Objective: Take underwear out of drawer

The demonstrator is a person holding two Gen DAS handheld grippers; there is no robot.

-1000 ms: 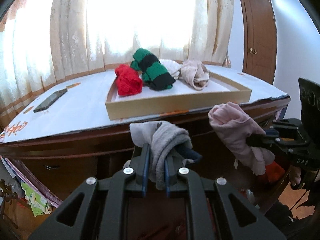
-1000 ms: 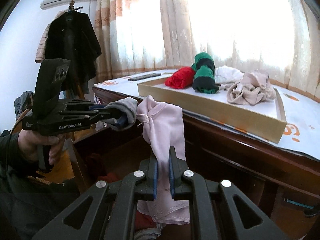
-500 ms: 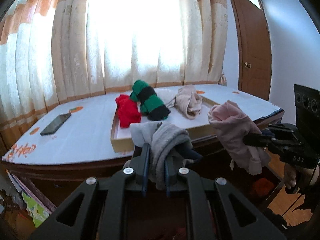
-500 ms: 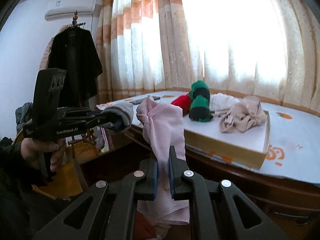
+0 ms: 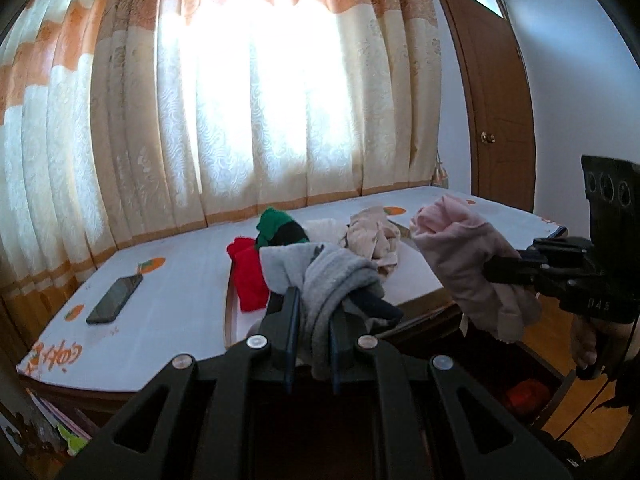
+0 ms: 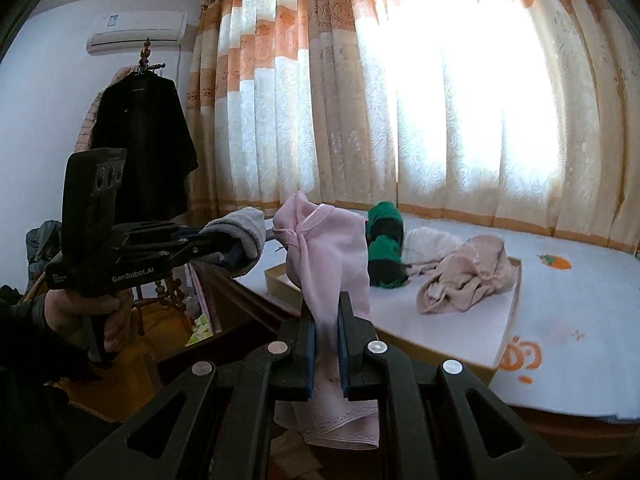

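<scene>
My left gripper is shut on grey underwear with a dark blue part, held in the air before the table's front edge. My right gripper is shut on pink underwear that hangs down below its fingers. The left wrist view shows the pink underwear at the right, clamped in the right gripper. The right wrist view shows the grey underwear at the left, in the left gripper. The open drawer lies low at the right, with something red inside.
A shallow cardboard tray on the white-covered table holds red, green-and-black, white and beige garments. A phone lies on the table's left side. Curtains hang behind; a door stands right; a coat rack left.
Both grippers have risen with their garments, from below the table's edge to above the tabletop. Neither grip has changed.
</scene>
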